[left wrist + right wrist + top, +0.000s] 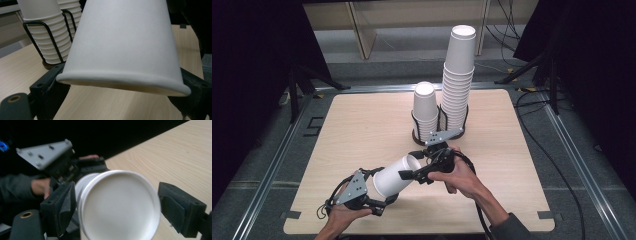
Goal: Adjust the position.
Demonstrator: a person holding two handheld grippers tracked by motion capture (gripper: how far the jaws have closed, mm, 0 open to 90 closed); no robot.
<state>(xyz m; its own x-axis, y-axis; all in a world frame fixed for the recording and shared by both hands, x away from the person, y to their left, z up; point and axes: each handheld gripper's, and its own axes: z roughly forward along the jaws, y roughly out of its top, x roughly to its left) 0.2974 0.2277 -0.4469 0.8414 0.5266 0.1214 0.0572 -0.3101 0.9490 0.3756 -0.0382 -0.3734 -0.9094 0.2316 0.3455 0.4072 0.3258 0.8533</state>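
A white paper cup [394, 176] hangs tilted above the wooden table [357, 125], between my two grippers. My left gripper [381, 189] grips it at the wide rimmed end; in the left gripper view both black jaws press on the rolled rim of the cup [122, 50]. My right gripper [413, 165] stands around the narrow base end. In the right gripper view the cup's round base [120, 207] faces the camera. One pad [62, 205] lies against it and the other pad [177, 207] stands clear with a gap.
At the back middle of the table two stacks of white cups stand in black wire holders: a short stack [425, 107] and a tall, slightly leaning stack [459, 75]. They stand just beyond my right gripper. Dark stands and cables surround the table.
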